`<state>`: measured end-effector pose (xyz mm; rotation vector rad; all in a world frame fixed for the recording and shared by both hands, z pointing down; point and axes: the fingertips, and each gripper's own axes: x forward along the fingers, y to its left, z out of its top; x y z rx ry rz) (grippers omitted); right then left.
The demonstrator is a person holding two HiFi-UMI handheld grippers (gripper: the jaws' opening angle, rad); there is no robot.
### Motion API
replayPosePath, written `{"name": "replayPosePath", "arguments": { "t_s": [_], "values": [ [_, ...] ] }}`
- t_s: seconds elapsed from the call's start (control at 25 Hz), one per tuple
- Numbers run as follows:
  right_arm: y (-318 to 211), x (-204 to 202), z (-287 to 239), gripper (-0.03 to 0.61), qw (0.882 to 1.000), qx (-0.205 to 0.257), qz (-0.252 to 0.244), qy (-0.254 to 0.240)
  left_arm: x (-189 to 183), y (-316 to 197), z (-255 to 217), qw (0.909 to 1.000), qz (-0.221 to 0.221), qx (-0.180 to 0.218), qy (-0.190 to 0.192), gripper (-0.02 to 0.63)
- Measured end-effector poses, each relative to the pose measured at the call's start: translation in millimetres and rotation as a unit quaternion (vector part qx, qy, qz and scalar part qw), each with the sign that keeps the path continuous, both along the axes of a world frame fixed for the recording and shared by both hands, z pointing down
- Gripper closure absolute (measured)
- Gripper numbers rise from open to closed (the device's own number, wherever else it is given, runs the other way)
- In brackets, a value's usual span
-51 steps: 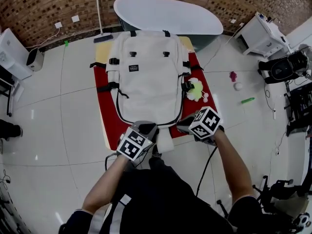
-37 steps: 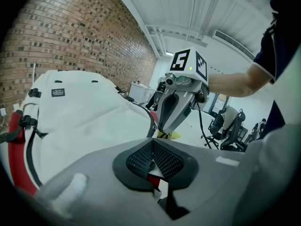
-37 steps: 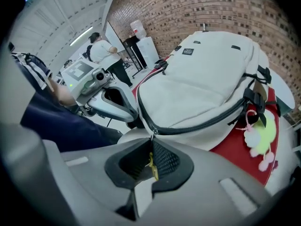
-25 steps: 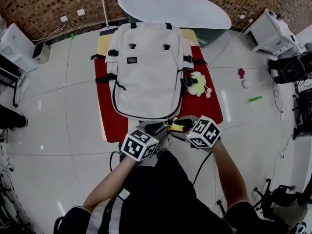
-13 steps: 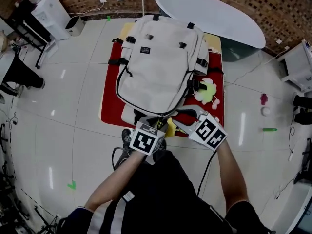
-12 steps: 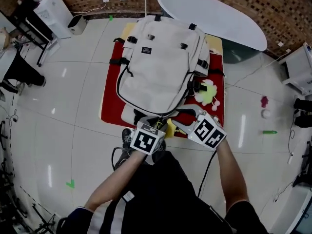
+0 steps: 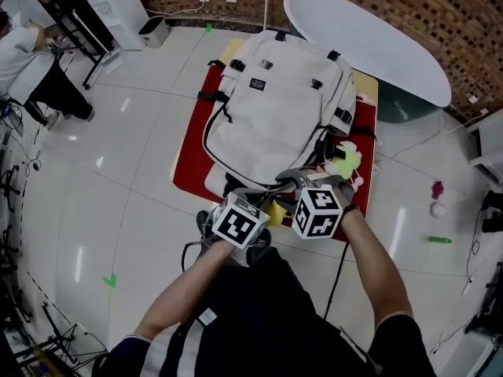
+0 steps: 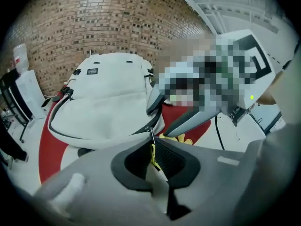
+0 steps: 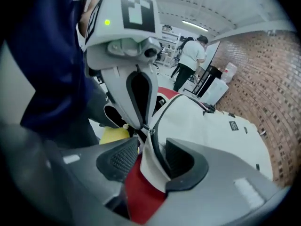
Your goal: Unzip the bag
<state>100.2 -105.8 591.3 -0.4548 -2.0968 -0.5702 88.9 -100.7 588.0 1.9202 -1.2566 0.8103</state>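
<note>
Bag: the white backpack (image 7: 279, 120) lies flat on the red mat (image 7: 189, 163), near end toward me, with both my grippers at that near edge
Writing: a black patch (image 7: 257, 84) with pale print sits on the bag's front toward its far end; the print is too small to read
Markers: my grippers' cubes (image 7: 238, 223) carry black-and-white square patterns, no words
Left gripper (image 8: 153, 147): my jaws have just been closing and now pinch the yellow zip pull (image 8: 152, 155), pads almost together
Right gripper (image 9: 151, 157): my jaws have just been opening and stand spread wide; the bag's near edge with its dark zip line runs between them, not squeezed
Edges: a strip of red mat shows along the bag's left side; a yellow-green plush toy (image 7: 346, 161) lies on the mat just beside the bag's right side
Far end: a white bathtub (image 7: 369, 38) stands just behind the bag
Room: the tiled floor (image 7: 118, 171) stretches wide to my left; on my right a few small things lie on it, well apart from the mat
</note>
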Motion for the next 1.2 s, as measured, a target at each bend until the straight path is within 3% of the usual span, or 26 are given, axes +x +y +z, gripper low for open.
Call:
{"name": "replayPosePath", "arguments": {
  "t_s": [0.04,0.12,0.24,0.52,0.76,1.2],
  "values": [
    [-2,-1,2,0.401,1.0,0.017,-0.008,-0.001,-1,0,-5,1.0,0.003,0.002,0.0,0.588],
    [-6,-3,2,0.483,0.999,0.044,-0.02,-0.005,-4,0,-12,0.9999,0.011,0.003,-0.002,0.588],
    [-8,-5,-11,0.508,0.998,0.06,-0.029,-0.01,-12,-1,-25,0.9996,0.027,0.004,-0.008,0.588],
    [-9,-8,-23,0.517,0.997,0.067,-0.026,-0.016,-34,0,-33,0.9945,0.085,-0.003,-0.061,0.586],
    [-10,-6,-23,0.518,0.998,0.064,-0.002,-0.014,-57,4,-25,0.9932,0.099,-0.012,-0.06,0.584],
    [-12,8,-15,0.52,0.994,0.056,0.084,0.037,-162,1,-11,0.9862,0.131,-0.01,-0.1,0.584]
  ]
}}
